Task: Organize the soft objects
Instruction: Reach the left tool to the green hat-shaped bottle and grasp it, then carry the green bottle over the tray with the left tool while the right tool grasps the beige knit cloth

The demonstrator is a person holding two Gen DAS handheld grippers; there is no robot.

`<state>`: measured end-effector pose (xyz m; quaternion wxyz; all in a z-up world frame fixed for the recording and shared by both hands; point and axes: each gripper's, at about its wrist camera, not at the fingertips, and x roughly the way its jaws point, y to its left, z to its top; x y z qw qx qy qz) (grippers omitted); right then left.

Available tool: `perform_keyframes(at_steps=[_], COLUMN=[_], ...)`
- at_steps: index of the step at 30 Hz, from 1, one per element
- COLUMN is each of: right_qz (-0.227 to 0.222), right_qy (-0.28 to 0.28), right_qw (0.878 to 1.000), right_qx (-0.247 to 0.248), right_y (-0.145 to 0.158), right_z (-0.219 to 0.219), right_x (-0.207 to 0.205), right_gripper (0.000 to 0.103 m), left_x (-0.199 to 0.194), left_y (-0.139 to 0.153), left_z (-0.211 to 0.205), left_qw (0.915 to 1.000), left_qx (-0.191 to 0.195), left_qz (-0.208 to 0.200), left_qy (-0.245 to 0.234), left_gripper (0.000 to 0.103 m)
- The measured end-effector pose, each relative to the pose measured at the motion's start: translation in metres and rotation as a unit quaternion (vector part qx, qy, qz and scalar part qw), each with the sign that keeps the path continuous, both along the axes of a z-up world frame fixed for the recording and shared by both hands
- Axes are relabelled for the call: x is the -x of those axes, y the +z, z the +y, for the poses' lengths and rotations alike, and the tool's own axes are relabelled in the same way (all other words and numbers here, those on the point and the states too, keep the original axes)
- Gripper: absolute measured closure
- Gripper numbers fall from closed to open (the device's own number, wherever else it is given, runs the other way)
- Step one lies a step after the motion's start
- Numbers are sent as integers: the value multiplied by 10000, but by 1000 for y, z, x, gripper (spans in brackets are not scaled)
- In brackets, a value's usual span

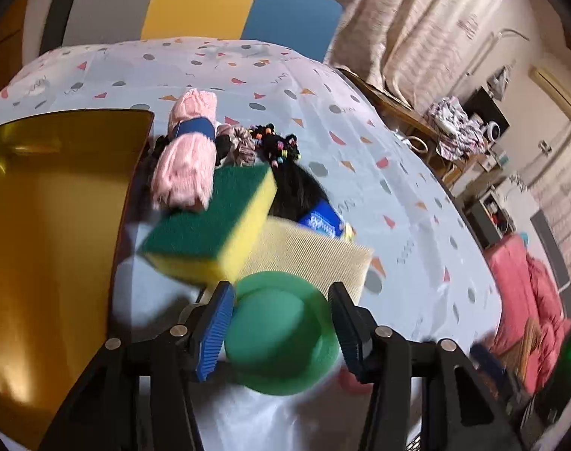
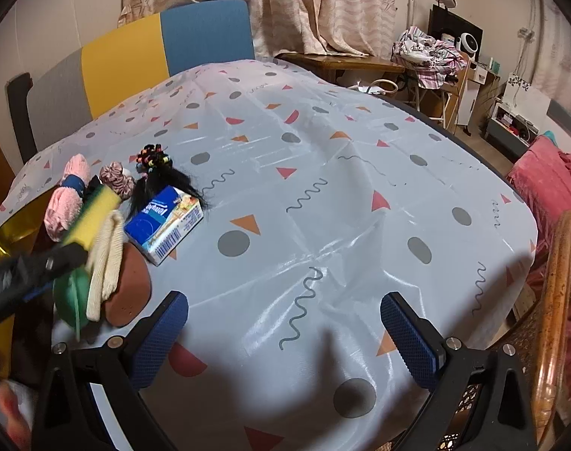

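Observation:
My left gripper (image 1: pixel 281 315) has its jaws around a round green sponge (image 1: pixel 281 332); the left pad touches it and a small gap shows at the right pad. Just beyond lie a green-and-yellow scrub sponge (image 1: pixel 214 225), a cream cloth (image 1: pixel 311 259), a pink yarn roll (image 1: pixel 188 161), scrunchies (image 1: pixel 242 146), black hair ties with beads (image 1: pixel 278 146) and a blue tissue pack (image 1: pixel 321 221). A gold box (image 1: pixel 49 225) stands open at the left. My right gripper (image 2: pixel 285 332) is open and empty above the tablecloth. The pile, with the tissue pack (image 2: pixel 165 225), lies to its left.
The table has a patterned plastic cloth (image 2: pixel 323 188). A brown round pad (image 2: pixel 129 285) lies by the pile. A yellow-and-blue chair (image 2: pixel 165 45) stands at the far side. A wicker chair (image 2: pixel 552 300) and pink bedding (image 2: pixel 548 176) are at the right.

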<state>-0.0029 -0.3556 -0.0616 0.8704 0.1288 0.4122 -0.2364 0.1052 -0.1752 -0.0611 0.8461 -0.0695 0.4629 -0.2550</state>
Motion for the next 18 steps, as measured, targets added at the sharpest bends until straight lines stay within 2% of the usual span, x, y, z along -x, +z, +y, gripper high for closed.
perform_keyframes(at_steps=[7, 11, 13, 18], right_qz=[-39, -91, -82, -100], right_qy=[126, 212, 232, 255], right_qw=[9999, 9997, 9997, 9996], right_qx=[26, 62, 60, 84], right_y=[1, 2, 2, 4], right_z=[6, 11, 13, 14], right_x=[-1, 0, 0, -1], right_gripper=[0, 0, 0, 0], left_x=[40, 56, 64, 63], left_y=[1, -2, -4, -19], left_z=[15, 24, 27, 39], left_qw=[9986, 9979, 9969, 9993], left_qx=[-213, -322, -487, -359], left_qz=[-441, -504, -582, -26], left_qy=[-191, -230, -187, 32], left_gripper=[52, 51, 55, 50])
